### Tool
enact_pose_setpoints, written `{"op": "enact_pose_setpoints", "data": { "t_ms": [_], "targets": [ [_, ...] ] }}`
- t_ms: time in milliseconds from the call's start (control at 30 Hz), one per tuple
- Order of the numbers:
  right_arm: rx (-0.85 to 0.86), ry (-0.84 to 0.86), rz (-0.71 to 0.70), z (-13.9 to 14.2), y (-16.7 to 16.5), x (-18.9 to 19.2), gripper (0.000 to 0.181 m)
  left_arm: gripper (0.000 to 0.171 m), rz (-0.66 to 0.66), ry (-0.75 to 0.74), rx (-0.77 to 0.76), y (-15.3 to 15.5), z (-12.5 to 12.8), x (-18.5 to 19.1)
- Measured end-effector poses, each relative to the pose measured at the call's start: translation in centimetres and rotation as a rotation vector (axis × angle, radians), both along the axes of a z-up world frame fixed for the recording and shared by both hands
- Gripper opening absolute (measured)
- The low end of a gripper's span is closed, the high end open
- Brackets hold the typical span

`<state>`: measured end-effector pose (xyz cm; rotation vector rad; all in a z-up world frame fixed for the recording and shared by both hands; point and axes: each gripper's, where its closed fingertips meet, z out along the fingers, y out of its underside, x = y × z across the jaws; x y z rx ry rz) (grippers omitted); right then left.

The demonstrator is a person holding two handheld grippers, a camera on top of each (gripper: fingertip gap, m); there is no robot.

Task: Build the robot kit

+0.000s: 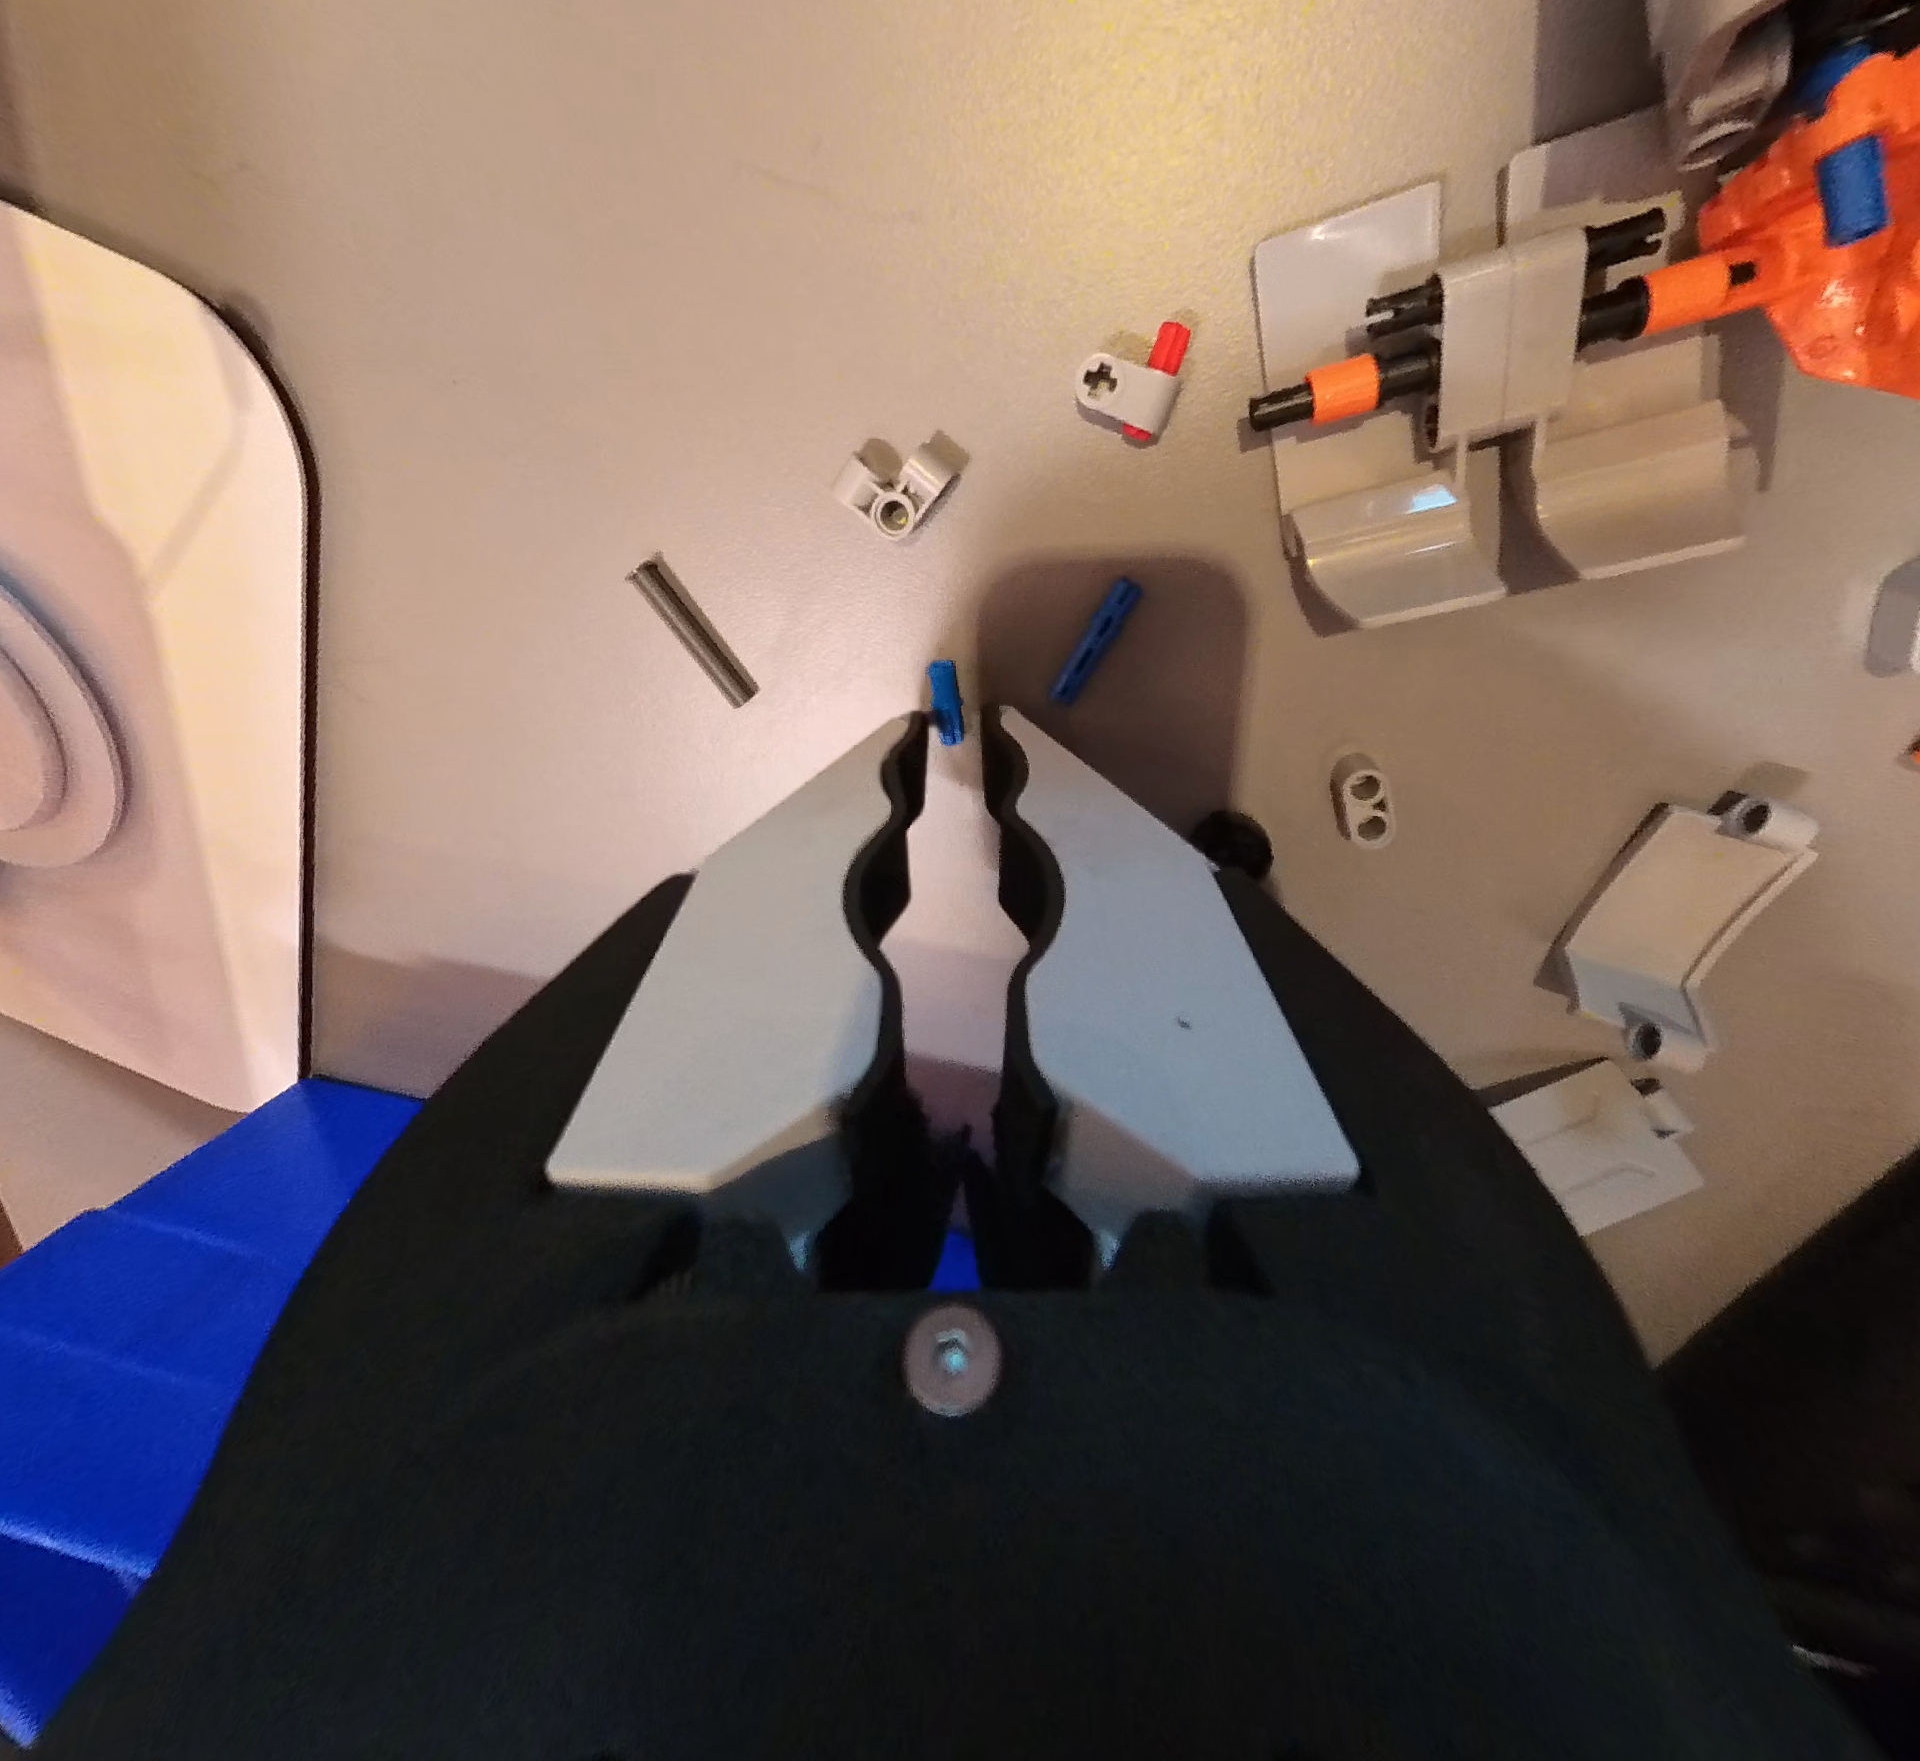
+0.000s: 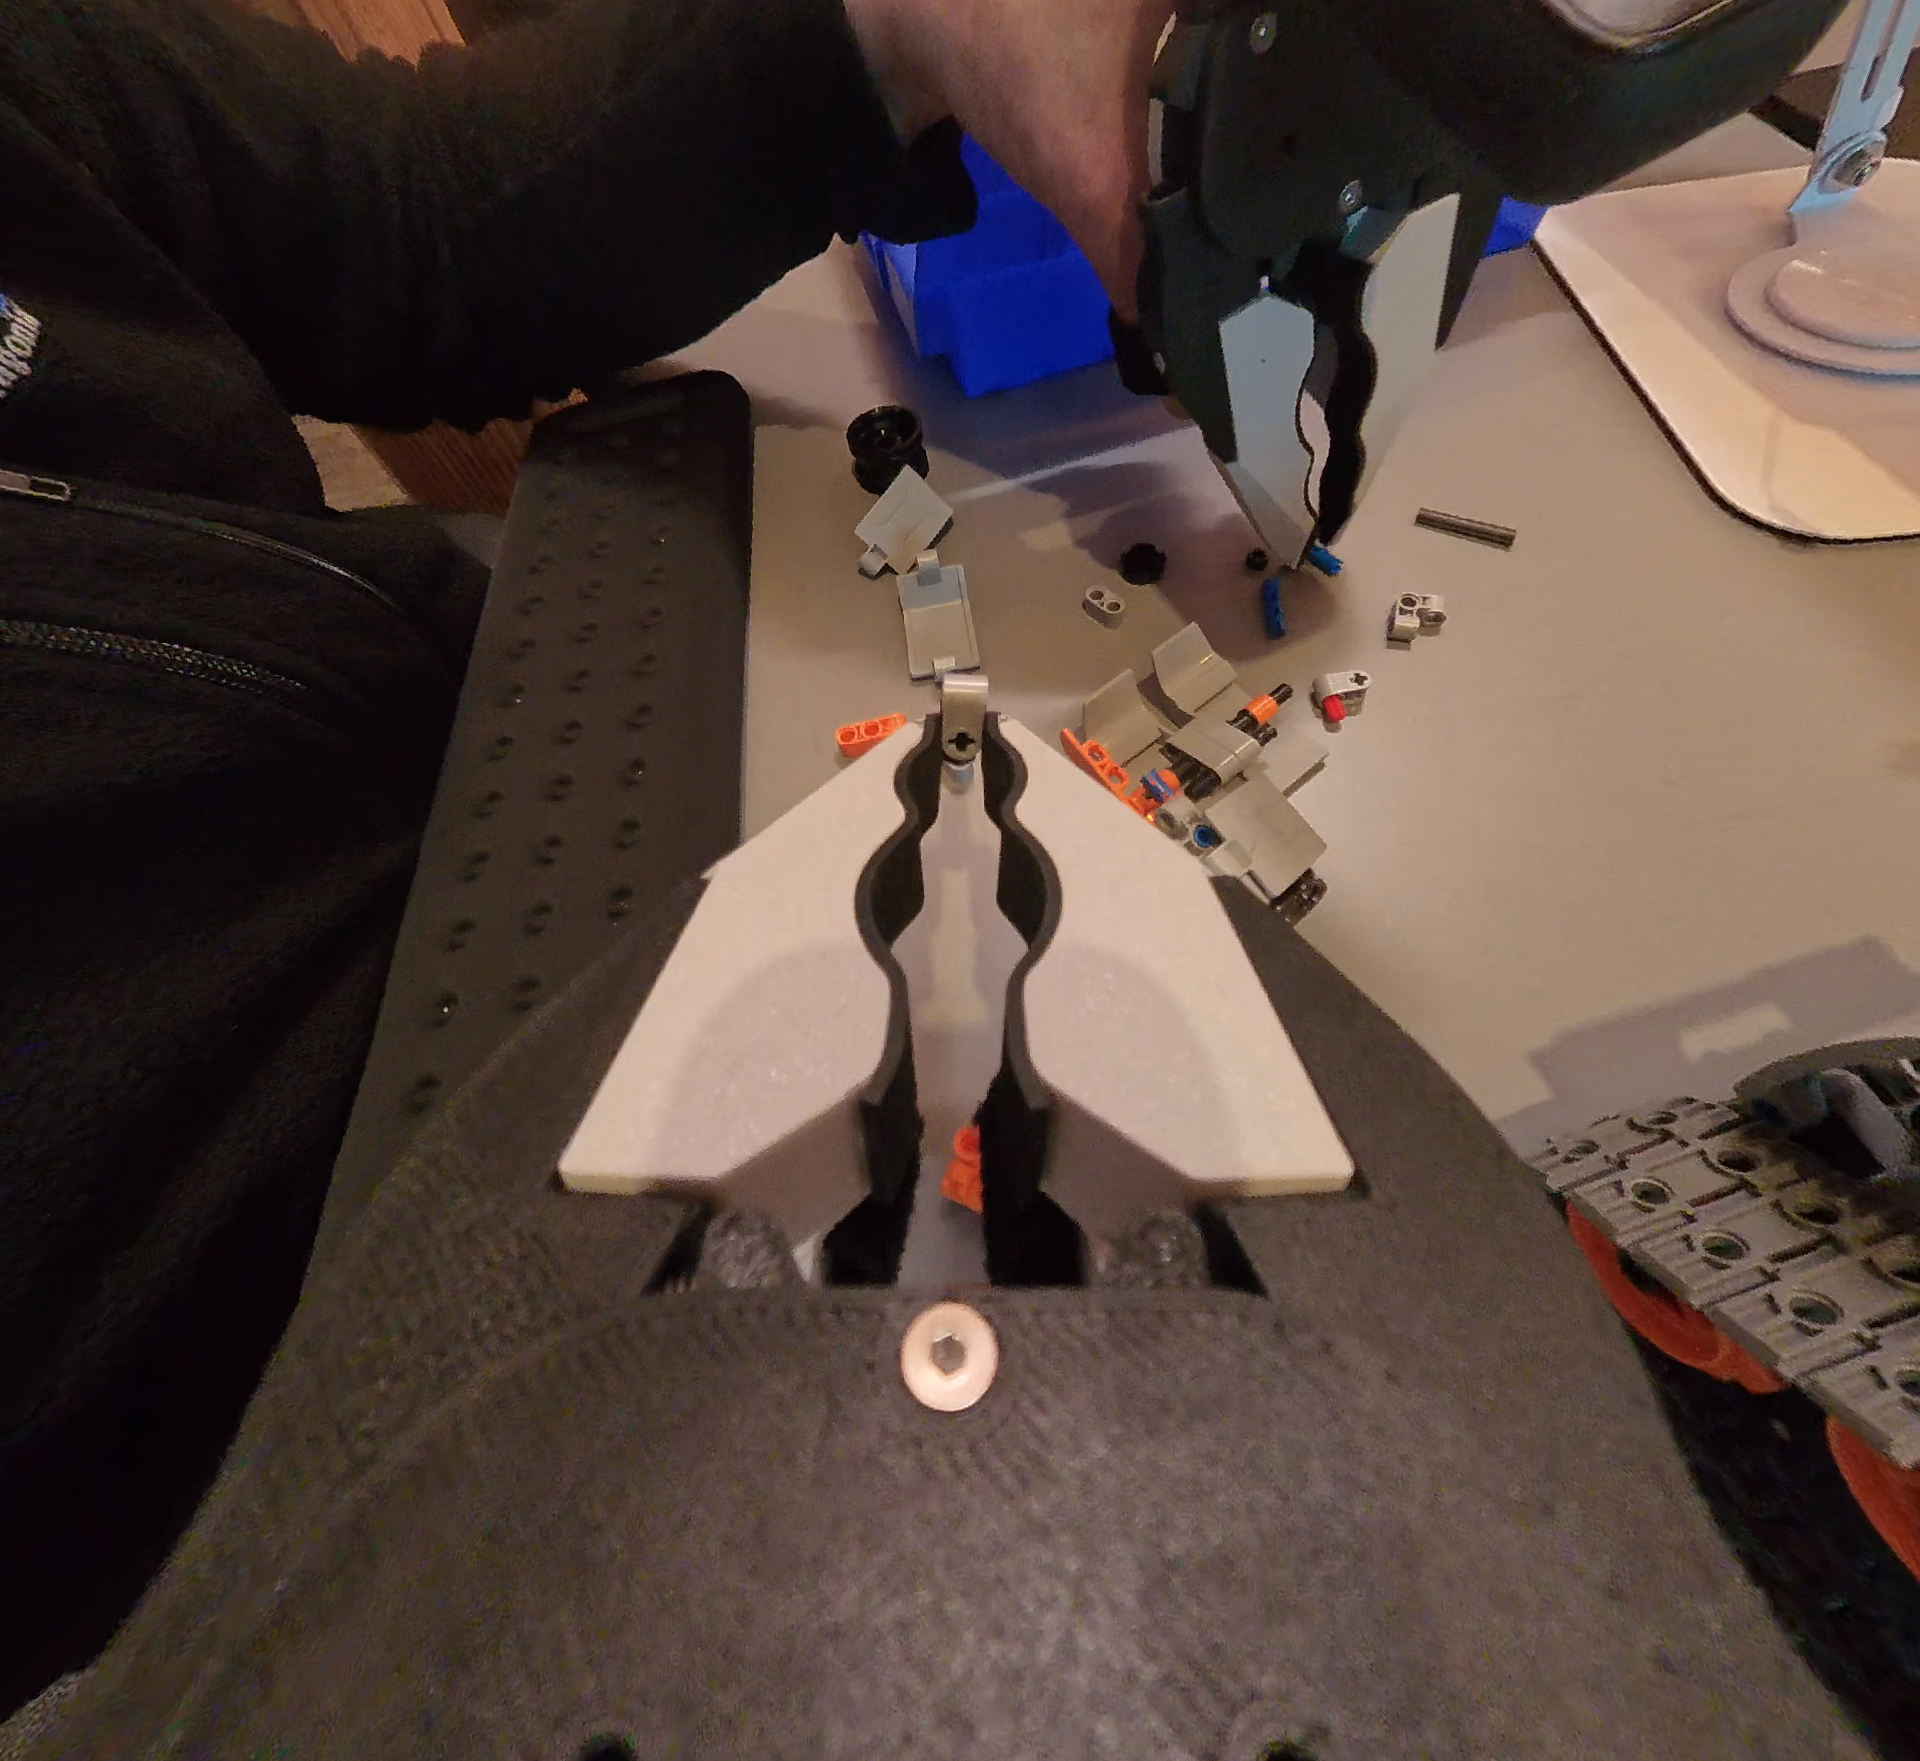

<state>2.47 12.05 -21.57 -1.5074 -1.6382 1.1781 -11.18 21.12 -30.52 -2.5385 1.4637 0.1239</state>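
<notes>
**Left gripper pinching at a small blue pin**

The left gripper (image 1: 961, 724) is reaching to the tabletop (image 1: 623, 153), fingers narrowed around a small blue pin (image 1: 943, 699) at their tips; a firm grip cannot be confirmed. The right gripper (image 2: 961, 740) is holding a grey connector piece (image 2: 962, 714) between narrowed fingers. The pin could squirt sideways if pinched off-centre. A blue axle (image 1: 1093, 639) is lying just beside; the dark grey rod (image 1: 691, 629) is leaving room leftward.
</notes>
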Motion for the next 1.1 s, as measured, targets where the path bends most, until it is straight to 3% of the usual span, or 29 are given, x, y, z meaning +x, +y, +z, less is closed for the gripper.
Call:
{"op": "enact_pose_setpoints", "data": {
  "t_ms": [400, 667, 1100],
  "targets": [
    [-0.023, 0.047, -0.028, 1.0, 0.6, 0.3, 0.005, 0.014, 0.03, -0.029, -0.01, -0.3, 1.5, -1.1],
    [-0.025, 0.047, -0.029, 1.0, 0.6, 0.3, 0.005, 0.014, -0.008, -0.022, -0.054, -0.5, 0.7, -0.6],
    [-0.023, 0.042, -0.033, 0.8, 0.9, 0.4, 0.005, 0.001, 0.005, 0.027, -0.051, 0.1, -0.1, -0.5]
  ]
}}
